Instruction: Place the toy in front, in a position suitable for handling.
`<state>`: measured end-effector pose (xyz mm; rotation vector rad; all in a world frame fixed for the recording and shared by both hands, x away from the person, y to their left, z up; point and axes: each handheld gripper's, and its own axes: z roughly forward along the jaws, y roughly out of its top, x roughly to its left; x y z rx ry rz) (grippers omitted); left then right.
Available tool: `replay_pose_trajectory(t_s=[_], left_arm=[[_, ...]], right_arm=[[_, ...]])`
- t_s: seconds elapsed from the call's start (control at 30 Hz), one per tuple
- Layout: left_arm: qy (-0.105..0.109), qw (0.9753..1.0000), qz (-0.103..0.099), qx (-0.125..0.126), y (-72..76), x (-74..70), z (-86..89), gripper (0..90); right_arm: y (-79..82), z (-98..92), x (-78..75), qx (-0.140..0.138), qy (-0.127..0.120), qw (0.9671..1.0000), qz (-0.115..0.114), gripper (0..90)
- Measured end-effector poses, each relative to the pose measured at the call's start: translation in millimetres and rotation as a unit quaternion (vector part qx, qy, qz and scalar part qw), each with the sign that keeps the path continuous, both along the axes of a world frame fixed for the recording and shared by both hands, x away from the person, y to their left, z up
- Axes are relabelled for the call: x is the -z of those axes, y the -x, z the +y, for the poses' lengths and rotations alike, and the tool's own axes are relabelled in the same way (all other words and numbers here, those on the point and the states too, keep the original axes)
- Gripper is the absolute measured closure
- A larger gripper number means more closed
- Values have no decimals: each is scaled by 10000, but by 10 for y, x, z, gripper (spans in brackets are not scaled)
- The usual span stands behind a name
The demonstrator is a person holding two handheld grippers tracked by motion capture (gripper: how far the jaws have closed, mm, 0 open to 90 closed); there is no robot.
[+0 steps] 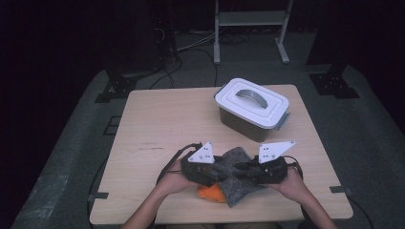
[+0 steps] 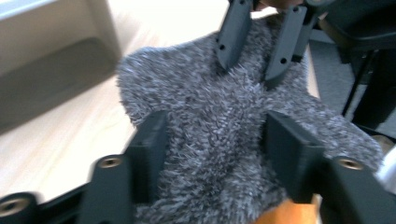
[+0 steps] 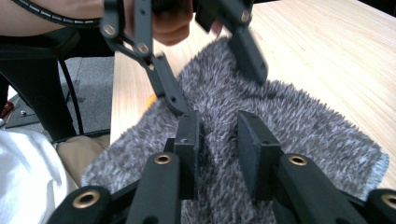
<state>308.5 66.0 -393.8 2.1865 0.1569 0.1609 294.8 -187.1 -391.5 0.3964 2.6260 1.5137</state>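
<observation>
A fuzzy grey cloth [image 1: 239, 177] lies at the table's front middle, partly over an orange thing [image 1: 211, 193]. My left gripper [image 1: 222, 169] comes in from the left and stands open, its jaws wide apart astride the cloth [image 2: 210, 121]. The right gripper [image 1: 239, 171] faces it from the right. In the right gripper view its jaws [image 3: 219, 140] are close together with a ridge of the cloth [image 3: 289, 121] between them. The left gripper view shows the right gripper [image 2: 254, 56] farther off, pinching the cloth's far edge. An orange sliver [image 2: 275, 217] peeks out under the cloth.
A grey bin with a white lid and handle [image 1: 251, 109] stands at the back right of the wooden table [image 1: 157, 129]. The table's front edge is just behind my hands. Beyond the table are dark floor, cables and a metal stand [image 1: 250, 28].
</observation>
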Motion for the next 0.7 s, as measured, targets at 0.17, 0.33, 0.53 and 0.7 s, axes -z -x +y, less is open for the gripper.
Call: replay_pose_trajectory(t_s=[0.17,0.33,0.53,0.7], left_arm=[[15,9999,-133,-19,33,-10,-33,639],[285,9995,-53,-116,7,-106,37,739],[549,9981,-59,-260,-24,-234,174,743],[616,9972,-149,-399,-28,-335,352,742]], right_arm=[[6,-71,-15,77,-16,10000,-24,597],[0,-211,-114,241,-277,9993,-97,553],[-7,-323,-188,372,-538,9977,-163,502],[-3,-368,-222,442,-656,9967,-202,470]])
